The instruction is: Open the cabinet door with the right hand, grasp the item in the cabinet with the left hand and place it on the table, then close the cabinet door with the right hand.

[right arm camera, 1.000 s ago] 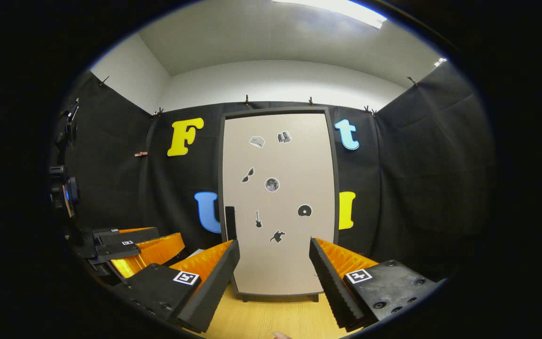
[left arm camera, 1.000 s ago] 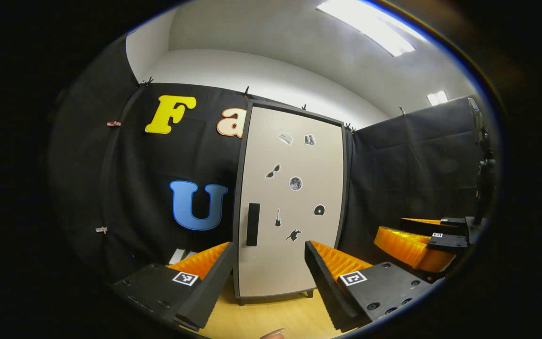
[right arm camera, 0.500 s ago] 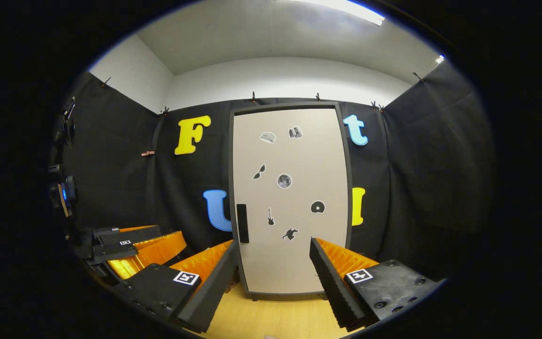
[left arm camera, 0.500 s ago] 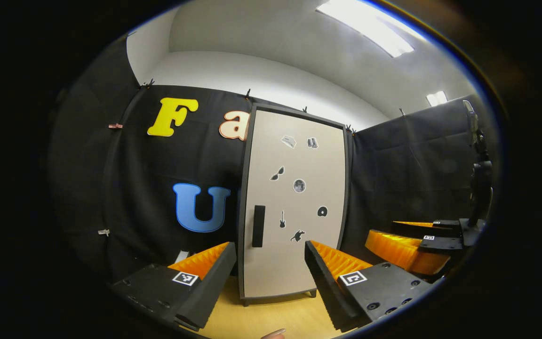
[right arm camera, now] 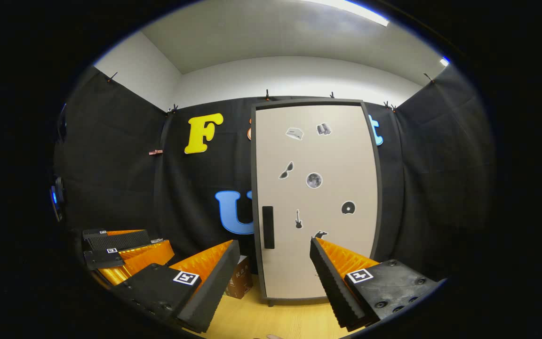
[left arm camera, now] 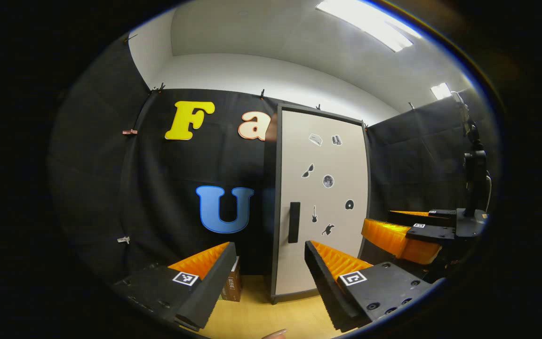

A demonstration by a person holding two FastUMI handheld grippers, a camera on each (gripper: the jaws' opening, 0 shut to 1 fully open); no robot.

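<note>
**Q:** While you hold both tools up in front of you, how do the tongs stand?

**A:** Nearest to you, in the left gripper view, your left gripper (left arm camera: pixel 268 282) has its two fingers spread wide with nothing between them, above the pale wooden table (left arm camera: pixel 261 315). In the right gripper view, your right gripper (right arm camera: pixel 273 285) is spread just as wide and also holds nothing. Your right gripper also appears off to the right in the left gripper view, and your left gripper appears low on the left in the right gripper view.

**Q:** What lies a little farther off?

**A:** A small brown box (right arm camera: pixel 239 282) stands on the table, just left of the cabinet's lower left corner, partly hidden behind your right gripper's left finger. It shows in the left gripper view too (left arm camera: pixel 231 285).

**Q:** And the cabinet?

**A:** Farther back, the cabinet door (right arm camera: pixel 315 197) is tall, beige and dark-framed, and it looks shut. It carries several small dark stickers (right arm camera: pixel 314 180). A dark upright handle (right arm camera: pixel 268 227) sits near its left edge, low down, beyond your right gripper's fingers and not touched by them. In the left gripper view the door (left arm camera: pixel 322 202) and handle (left arm camera: pixel 293 222) stand to the right of centre. The item inside the cabinet is hidden behind the door.
</note>
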